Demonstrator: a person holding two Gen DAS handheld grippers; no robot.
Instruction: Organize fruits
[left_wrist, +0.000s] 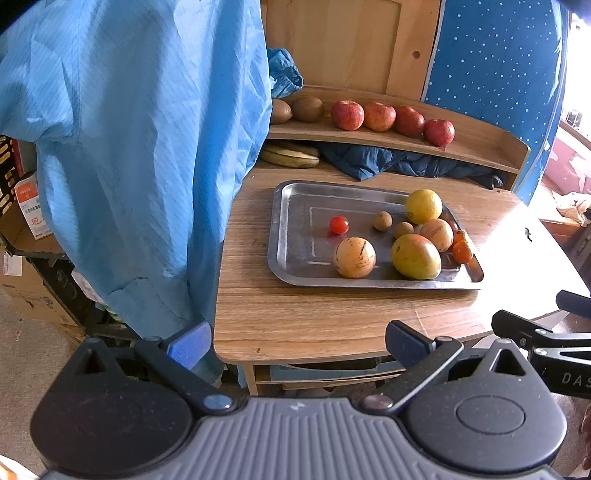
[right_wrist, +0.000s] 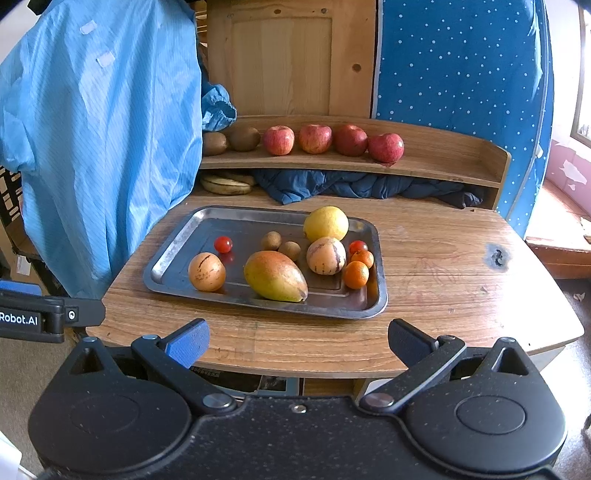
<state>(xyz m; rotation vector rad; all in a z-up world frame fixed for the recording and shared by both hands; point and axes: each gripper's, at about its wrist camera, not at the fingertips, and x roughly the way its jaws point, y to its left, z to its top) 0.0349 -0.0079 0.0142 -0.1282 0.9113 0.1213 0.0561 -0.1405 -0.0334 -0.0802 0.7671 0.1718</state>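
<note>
Hovering before the desk, the left gripper spreads its fingers wide, empty; fruit sits on the tray, apples on the shelf. From the right view, the right gripper hangs wide and empty; the mango lies mid-tray.

I see bright daylight entering from three o'clock in both wrist views, blowing out the window edge to white. It glares off the wooden table and the metal tray. Fruit shadows are soft. Focus is sharp centrally; fisheye bending curves the edges.
</note>
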